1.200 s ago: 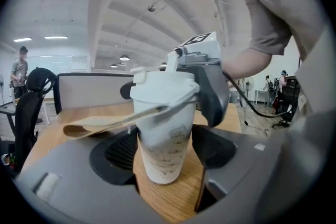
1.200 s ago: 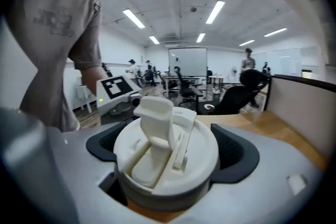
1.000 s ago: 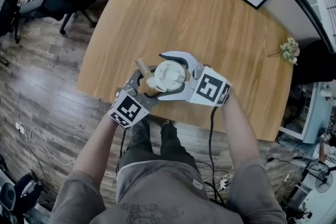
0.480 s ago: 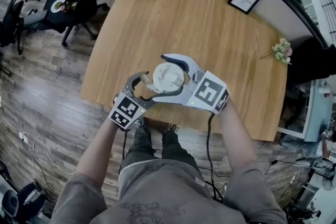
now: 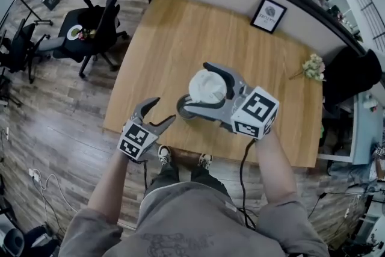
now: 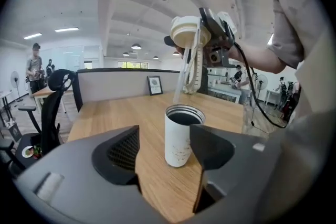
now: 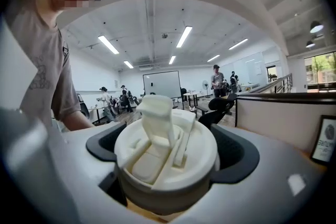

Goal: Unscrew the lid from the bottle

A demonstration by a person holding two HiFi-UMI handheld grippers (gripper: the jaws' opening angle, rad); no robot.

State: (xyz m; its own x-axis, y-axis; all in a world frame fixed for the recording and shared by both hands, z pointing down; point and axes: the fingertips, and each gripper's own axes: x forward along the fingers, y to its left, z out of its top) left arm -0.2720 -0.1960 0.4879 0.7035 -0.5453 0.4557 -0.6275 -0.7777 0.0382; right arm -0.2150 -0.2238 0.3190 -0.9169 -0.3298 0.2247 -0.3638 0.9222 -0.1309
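My right gripper (image 5: 195, 88) squeezes the lid (image 7: 163, 155); it could slip and drop. My left gripper (image 5: 163, 110), closing on nothing, could knock the bottle (image 6: 181, 136) over

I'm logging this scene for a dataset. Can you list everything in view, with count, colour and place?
table: one, light wood, middle of the room.
bottle: one, white, mouth open, upright on the table near the front edge.
lid: one, cream, held up above the bottle.
picture frame: one, black, at the table's far edge.
flowers: one pale sprig, by the table's right edge.
office chairs: at least two, black, on the floor left of the table.
left gripper: one, grey, beside the bottle, jaws closing with nothing between them.
right gripper: one, grey, shut on the lid.
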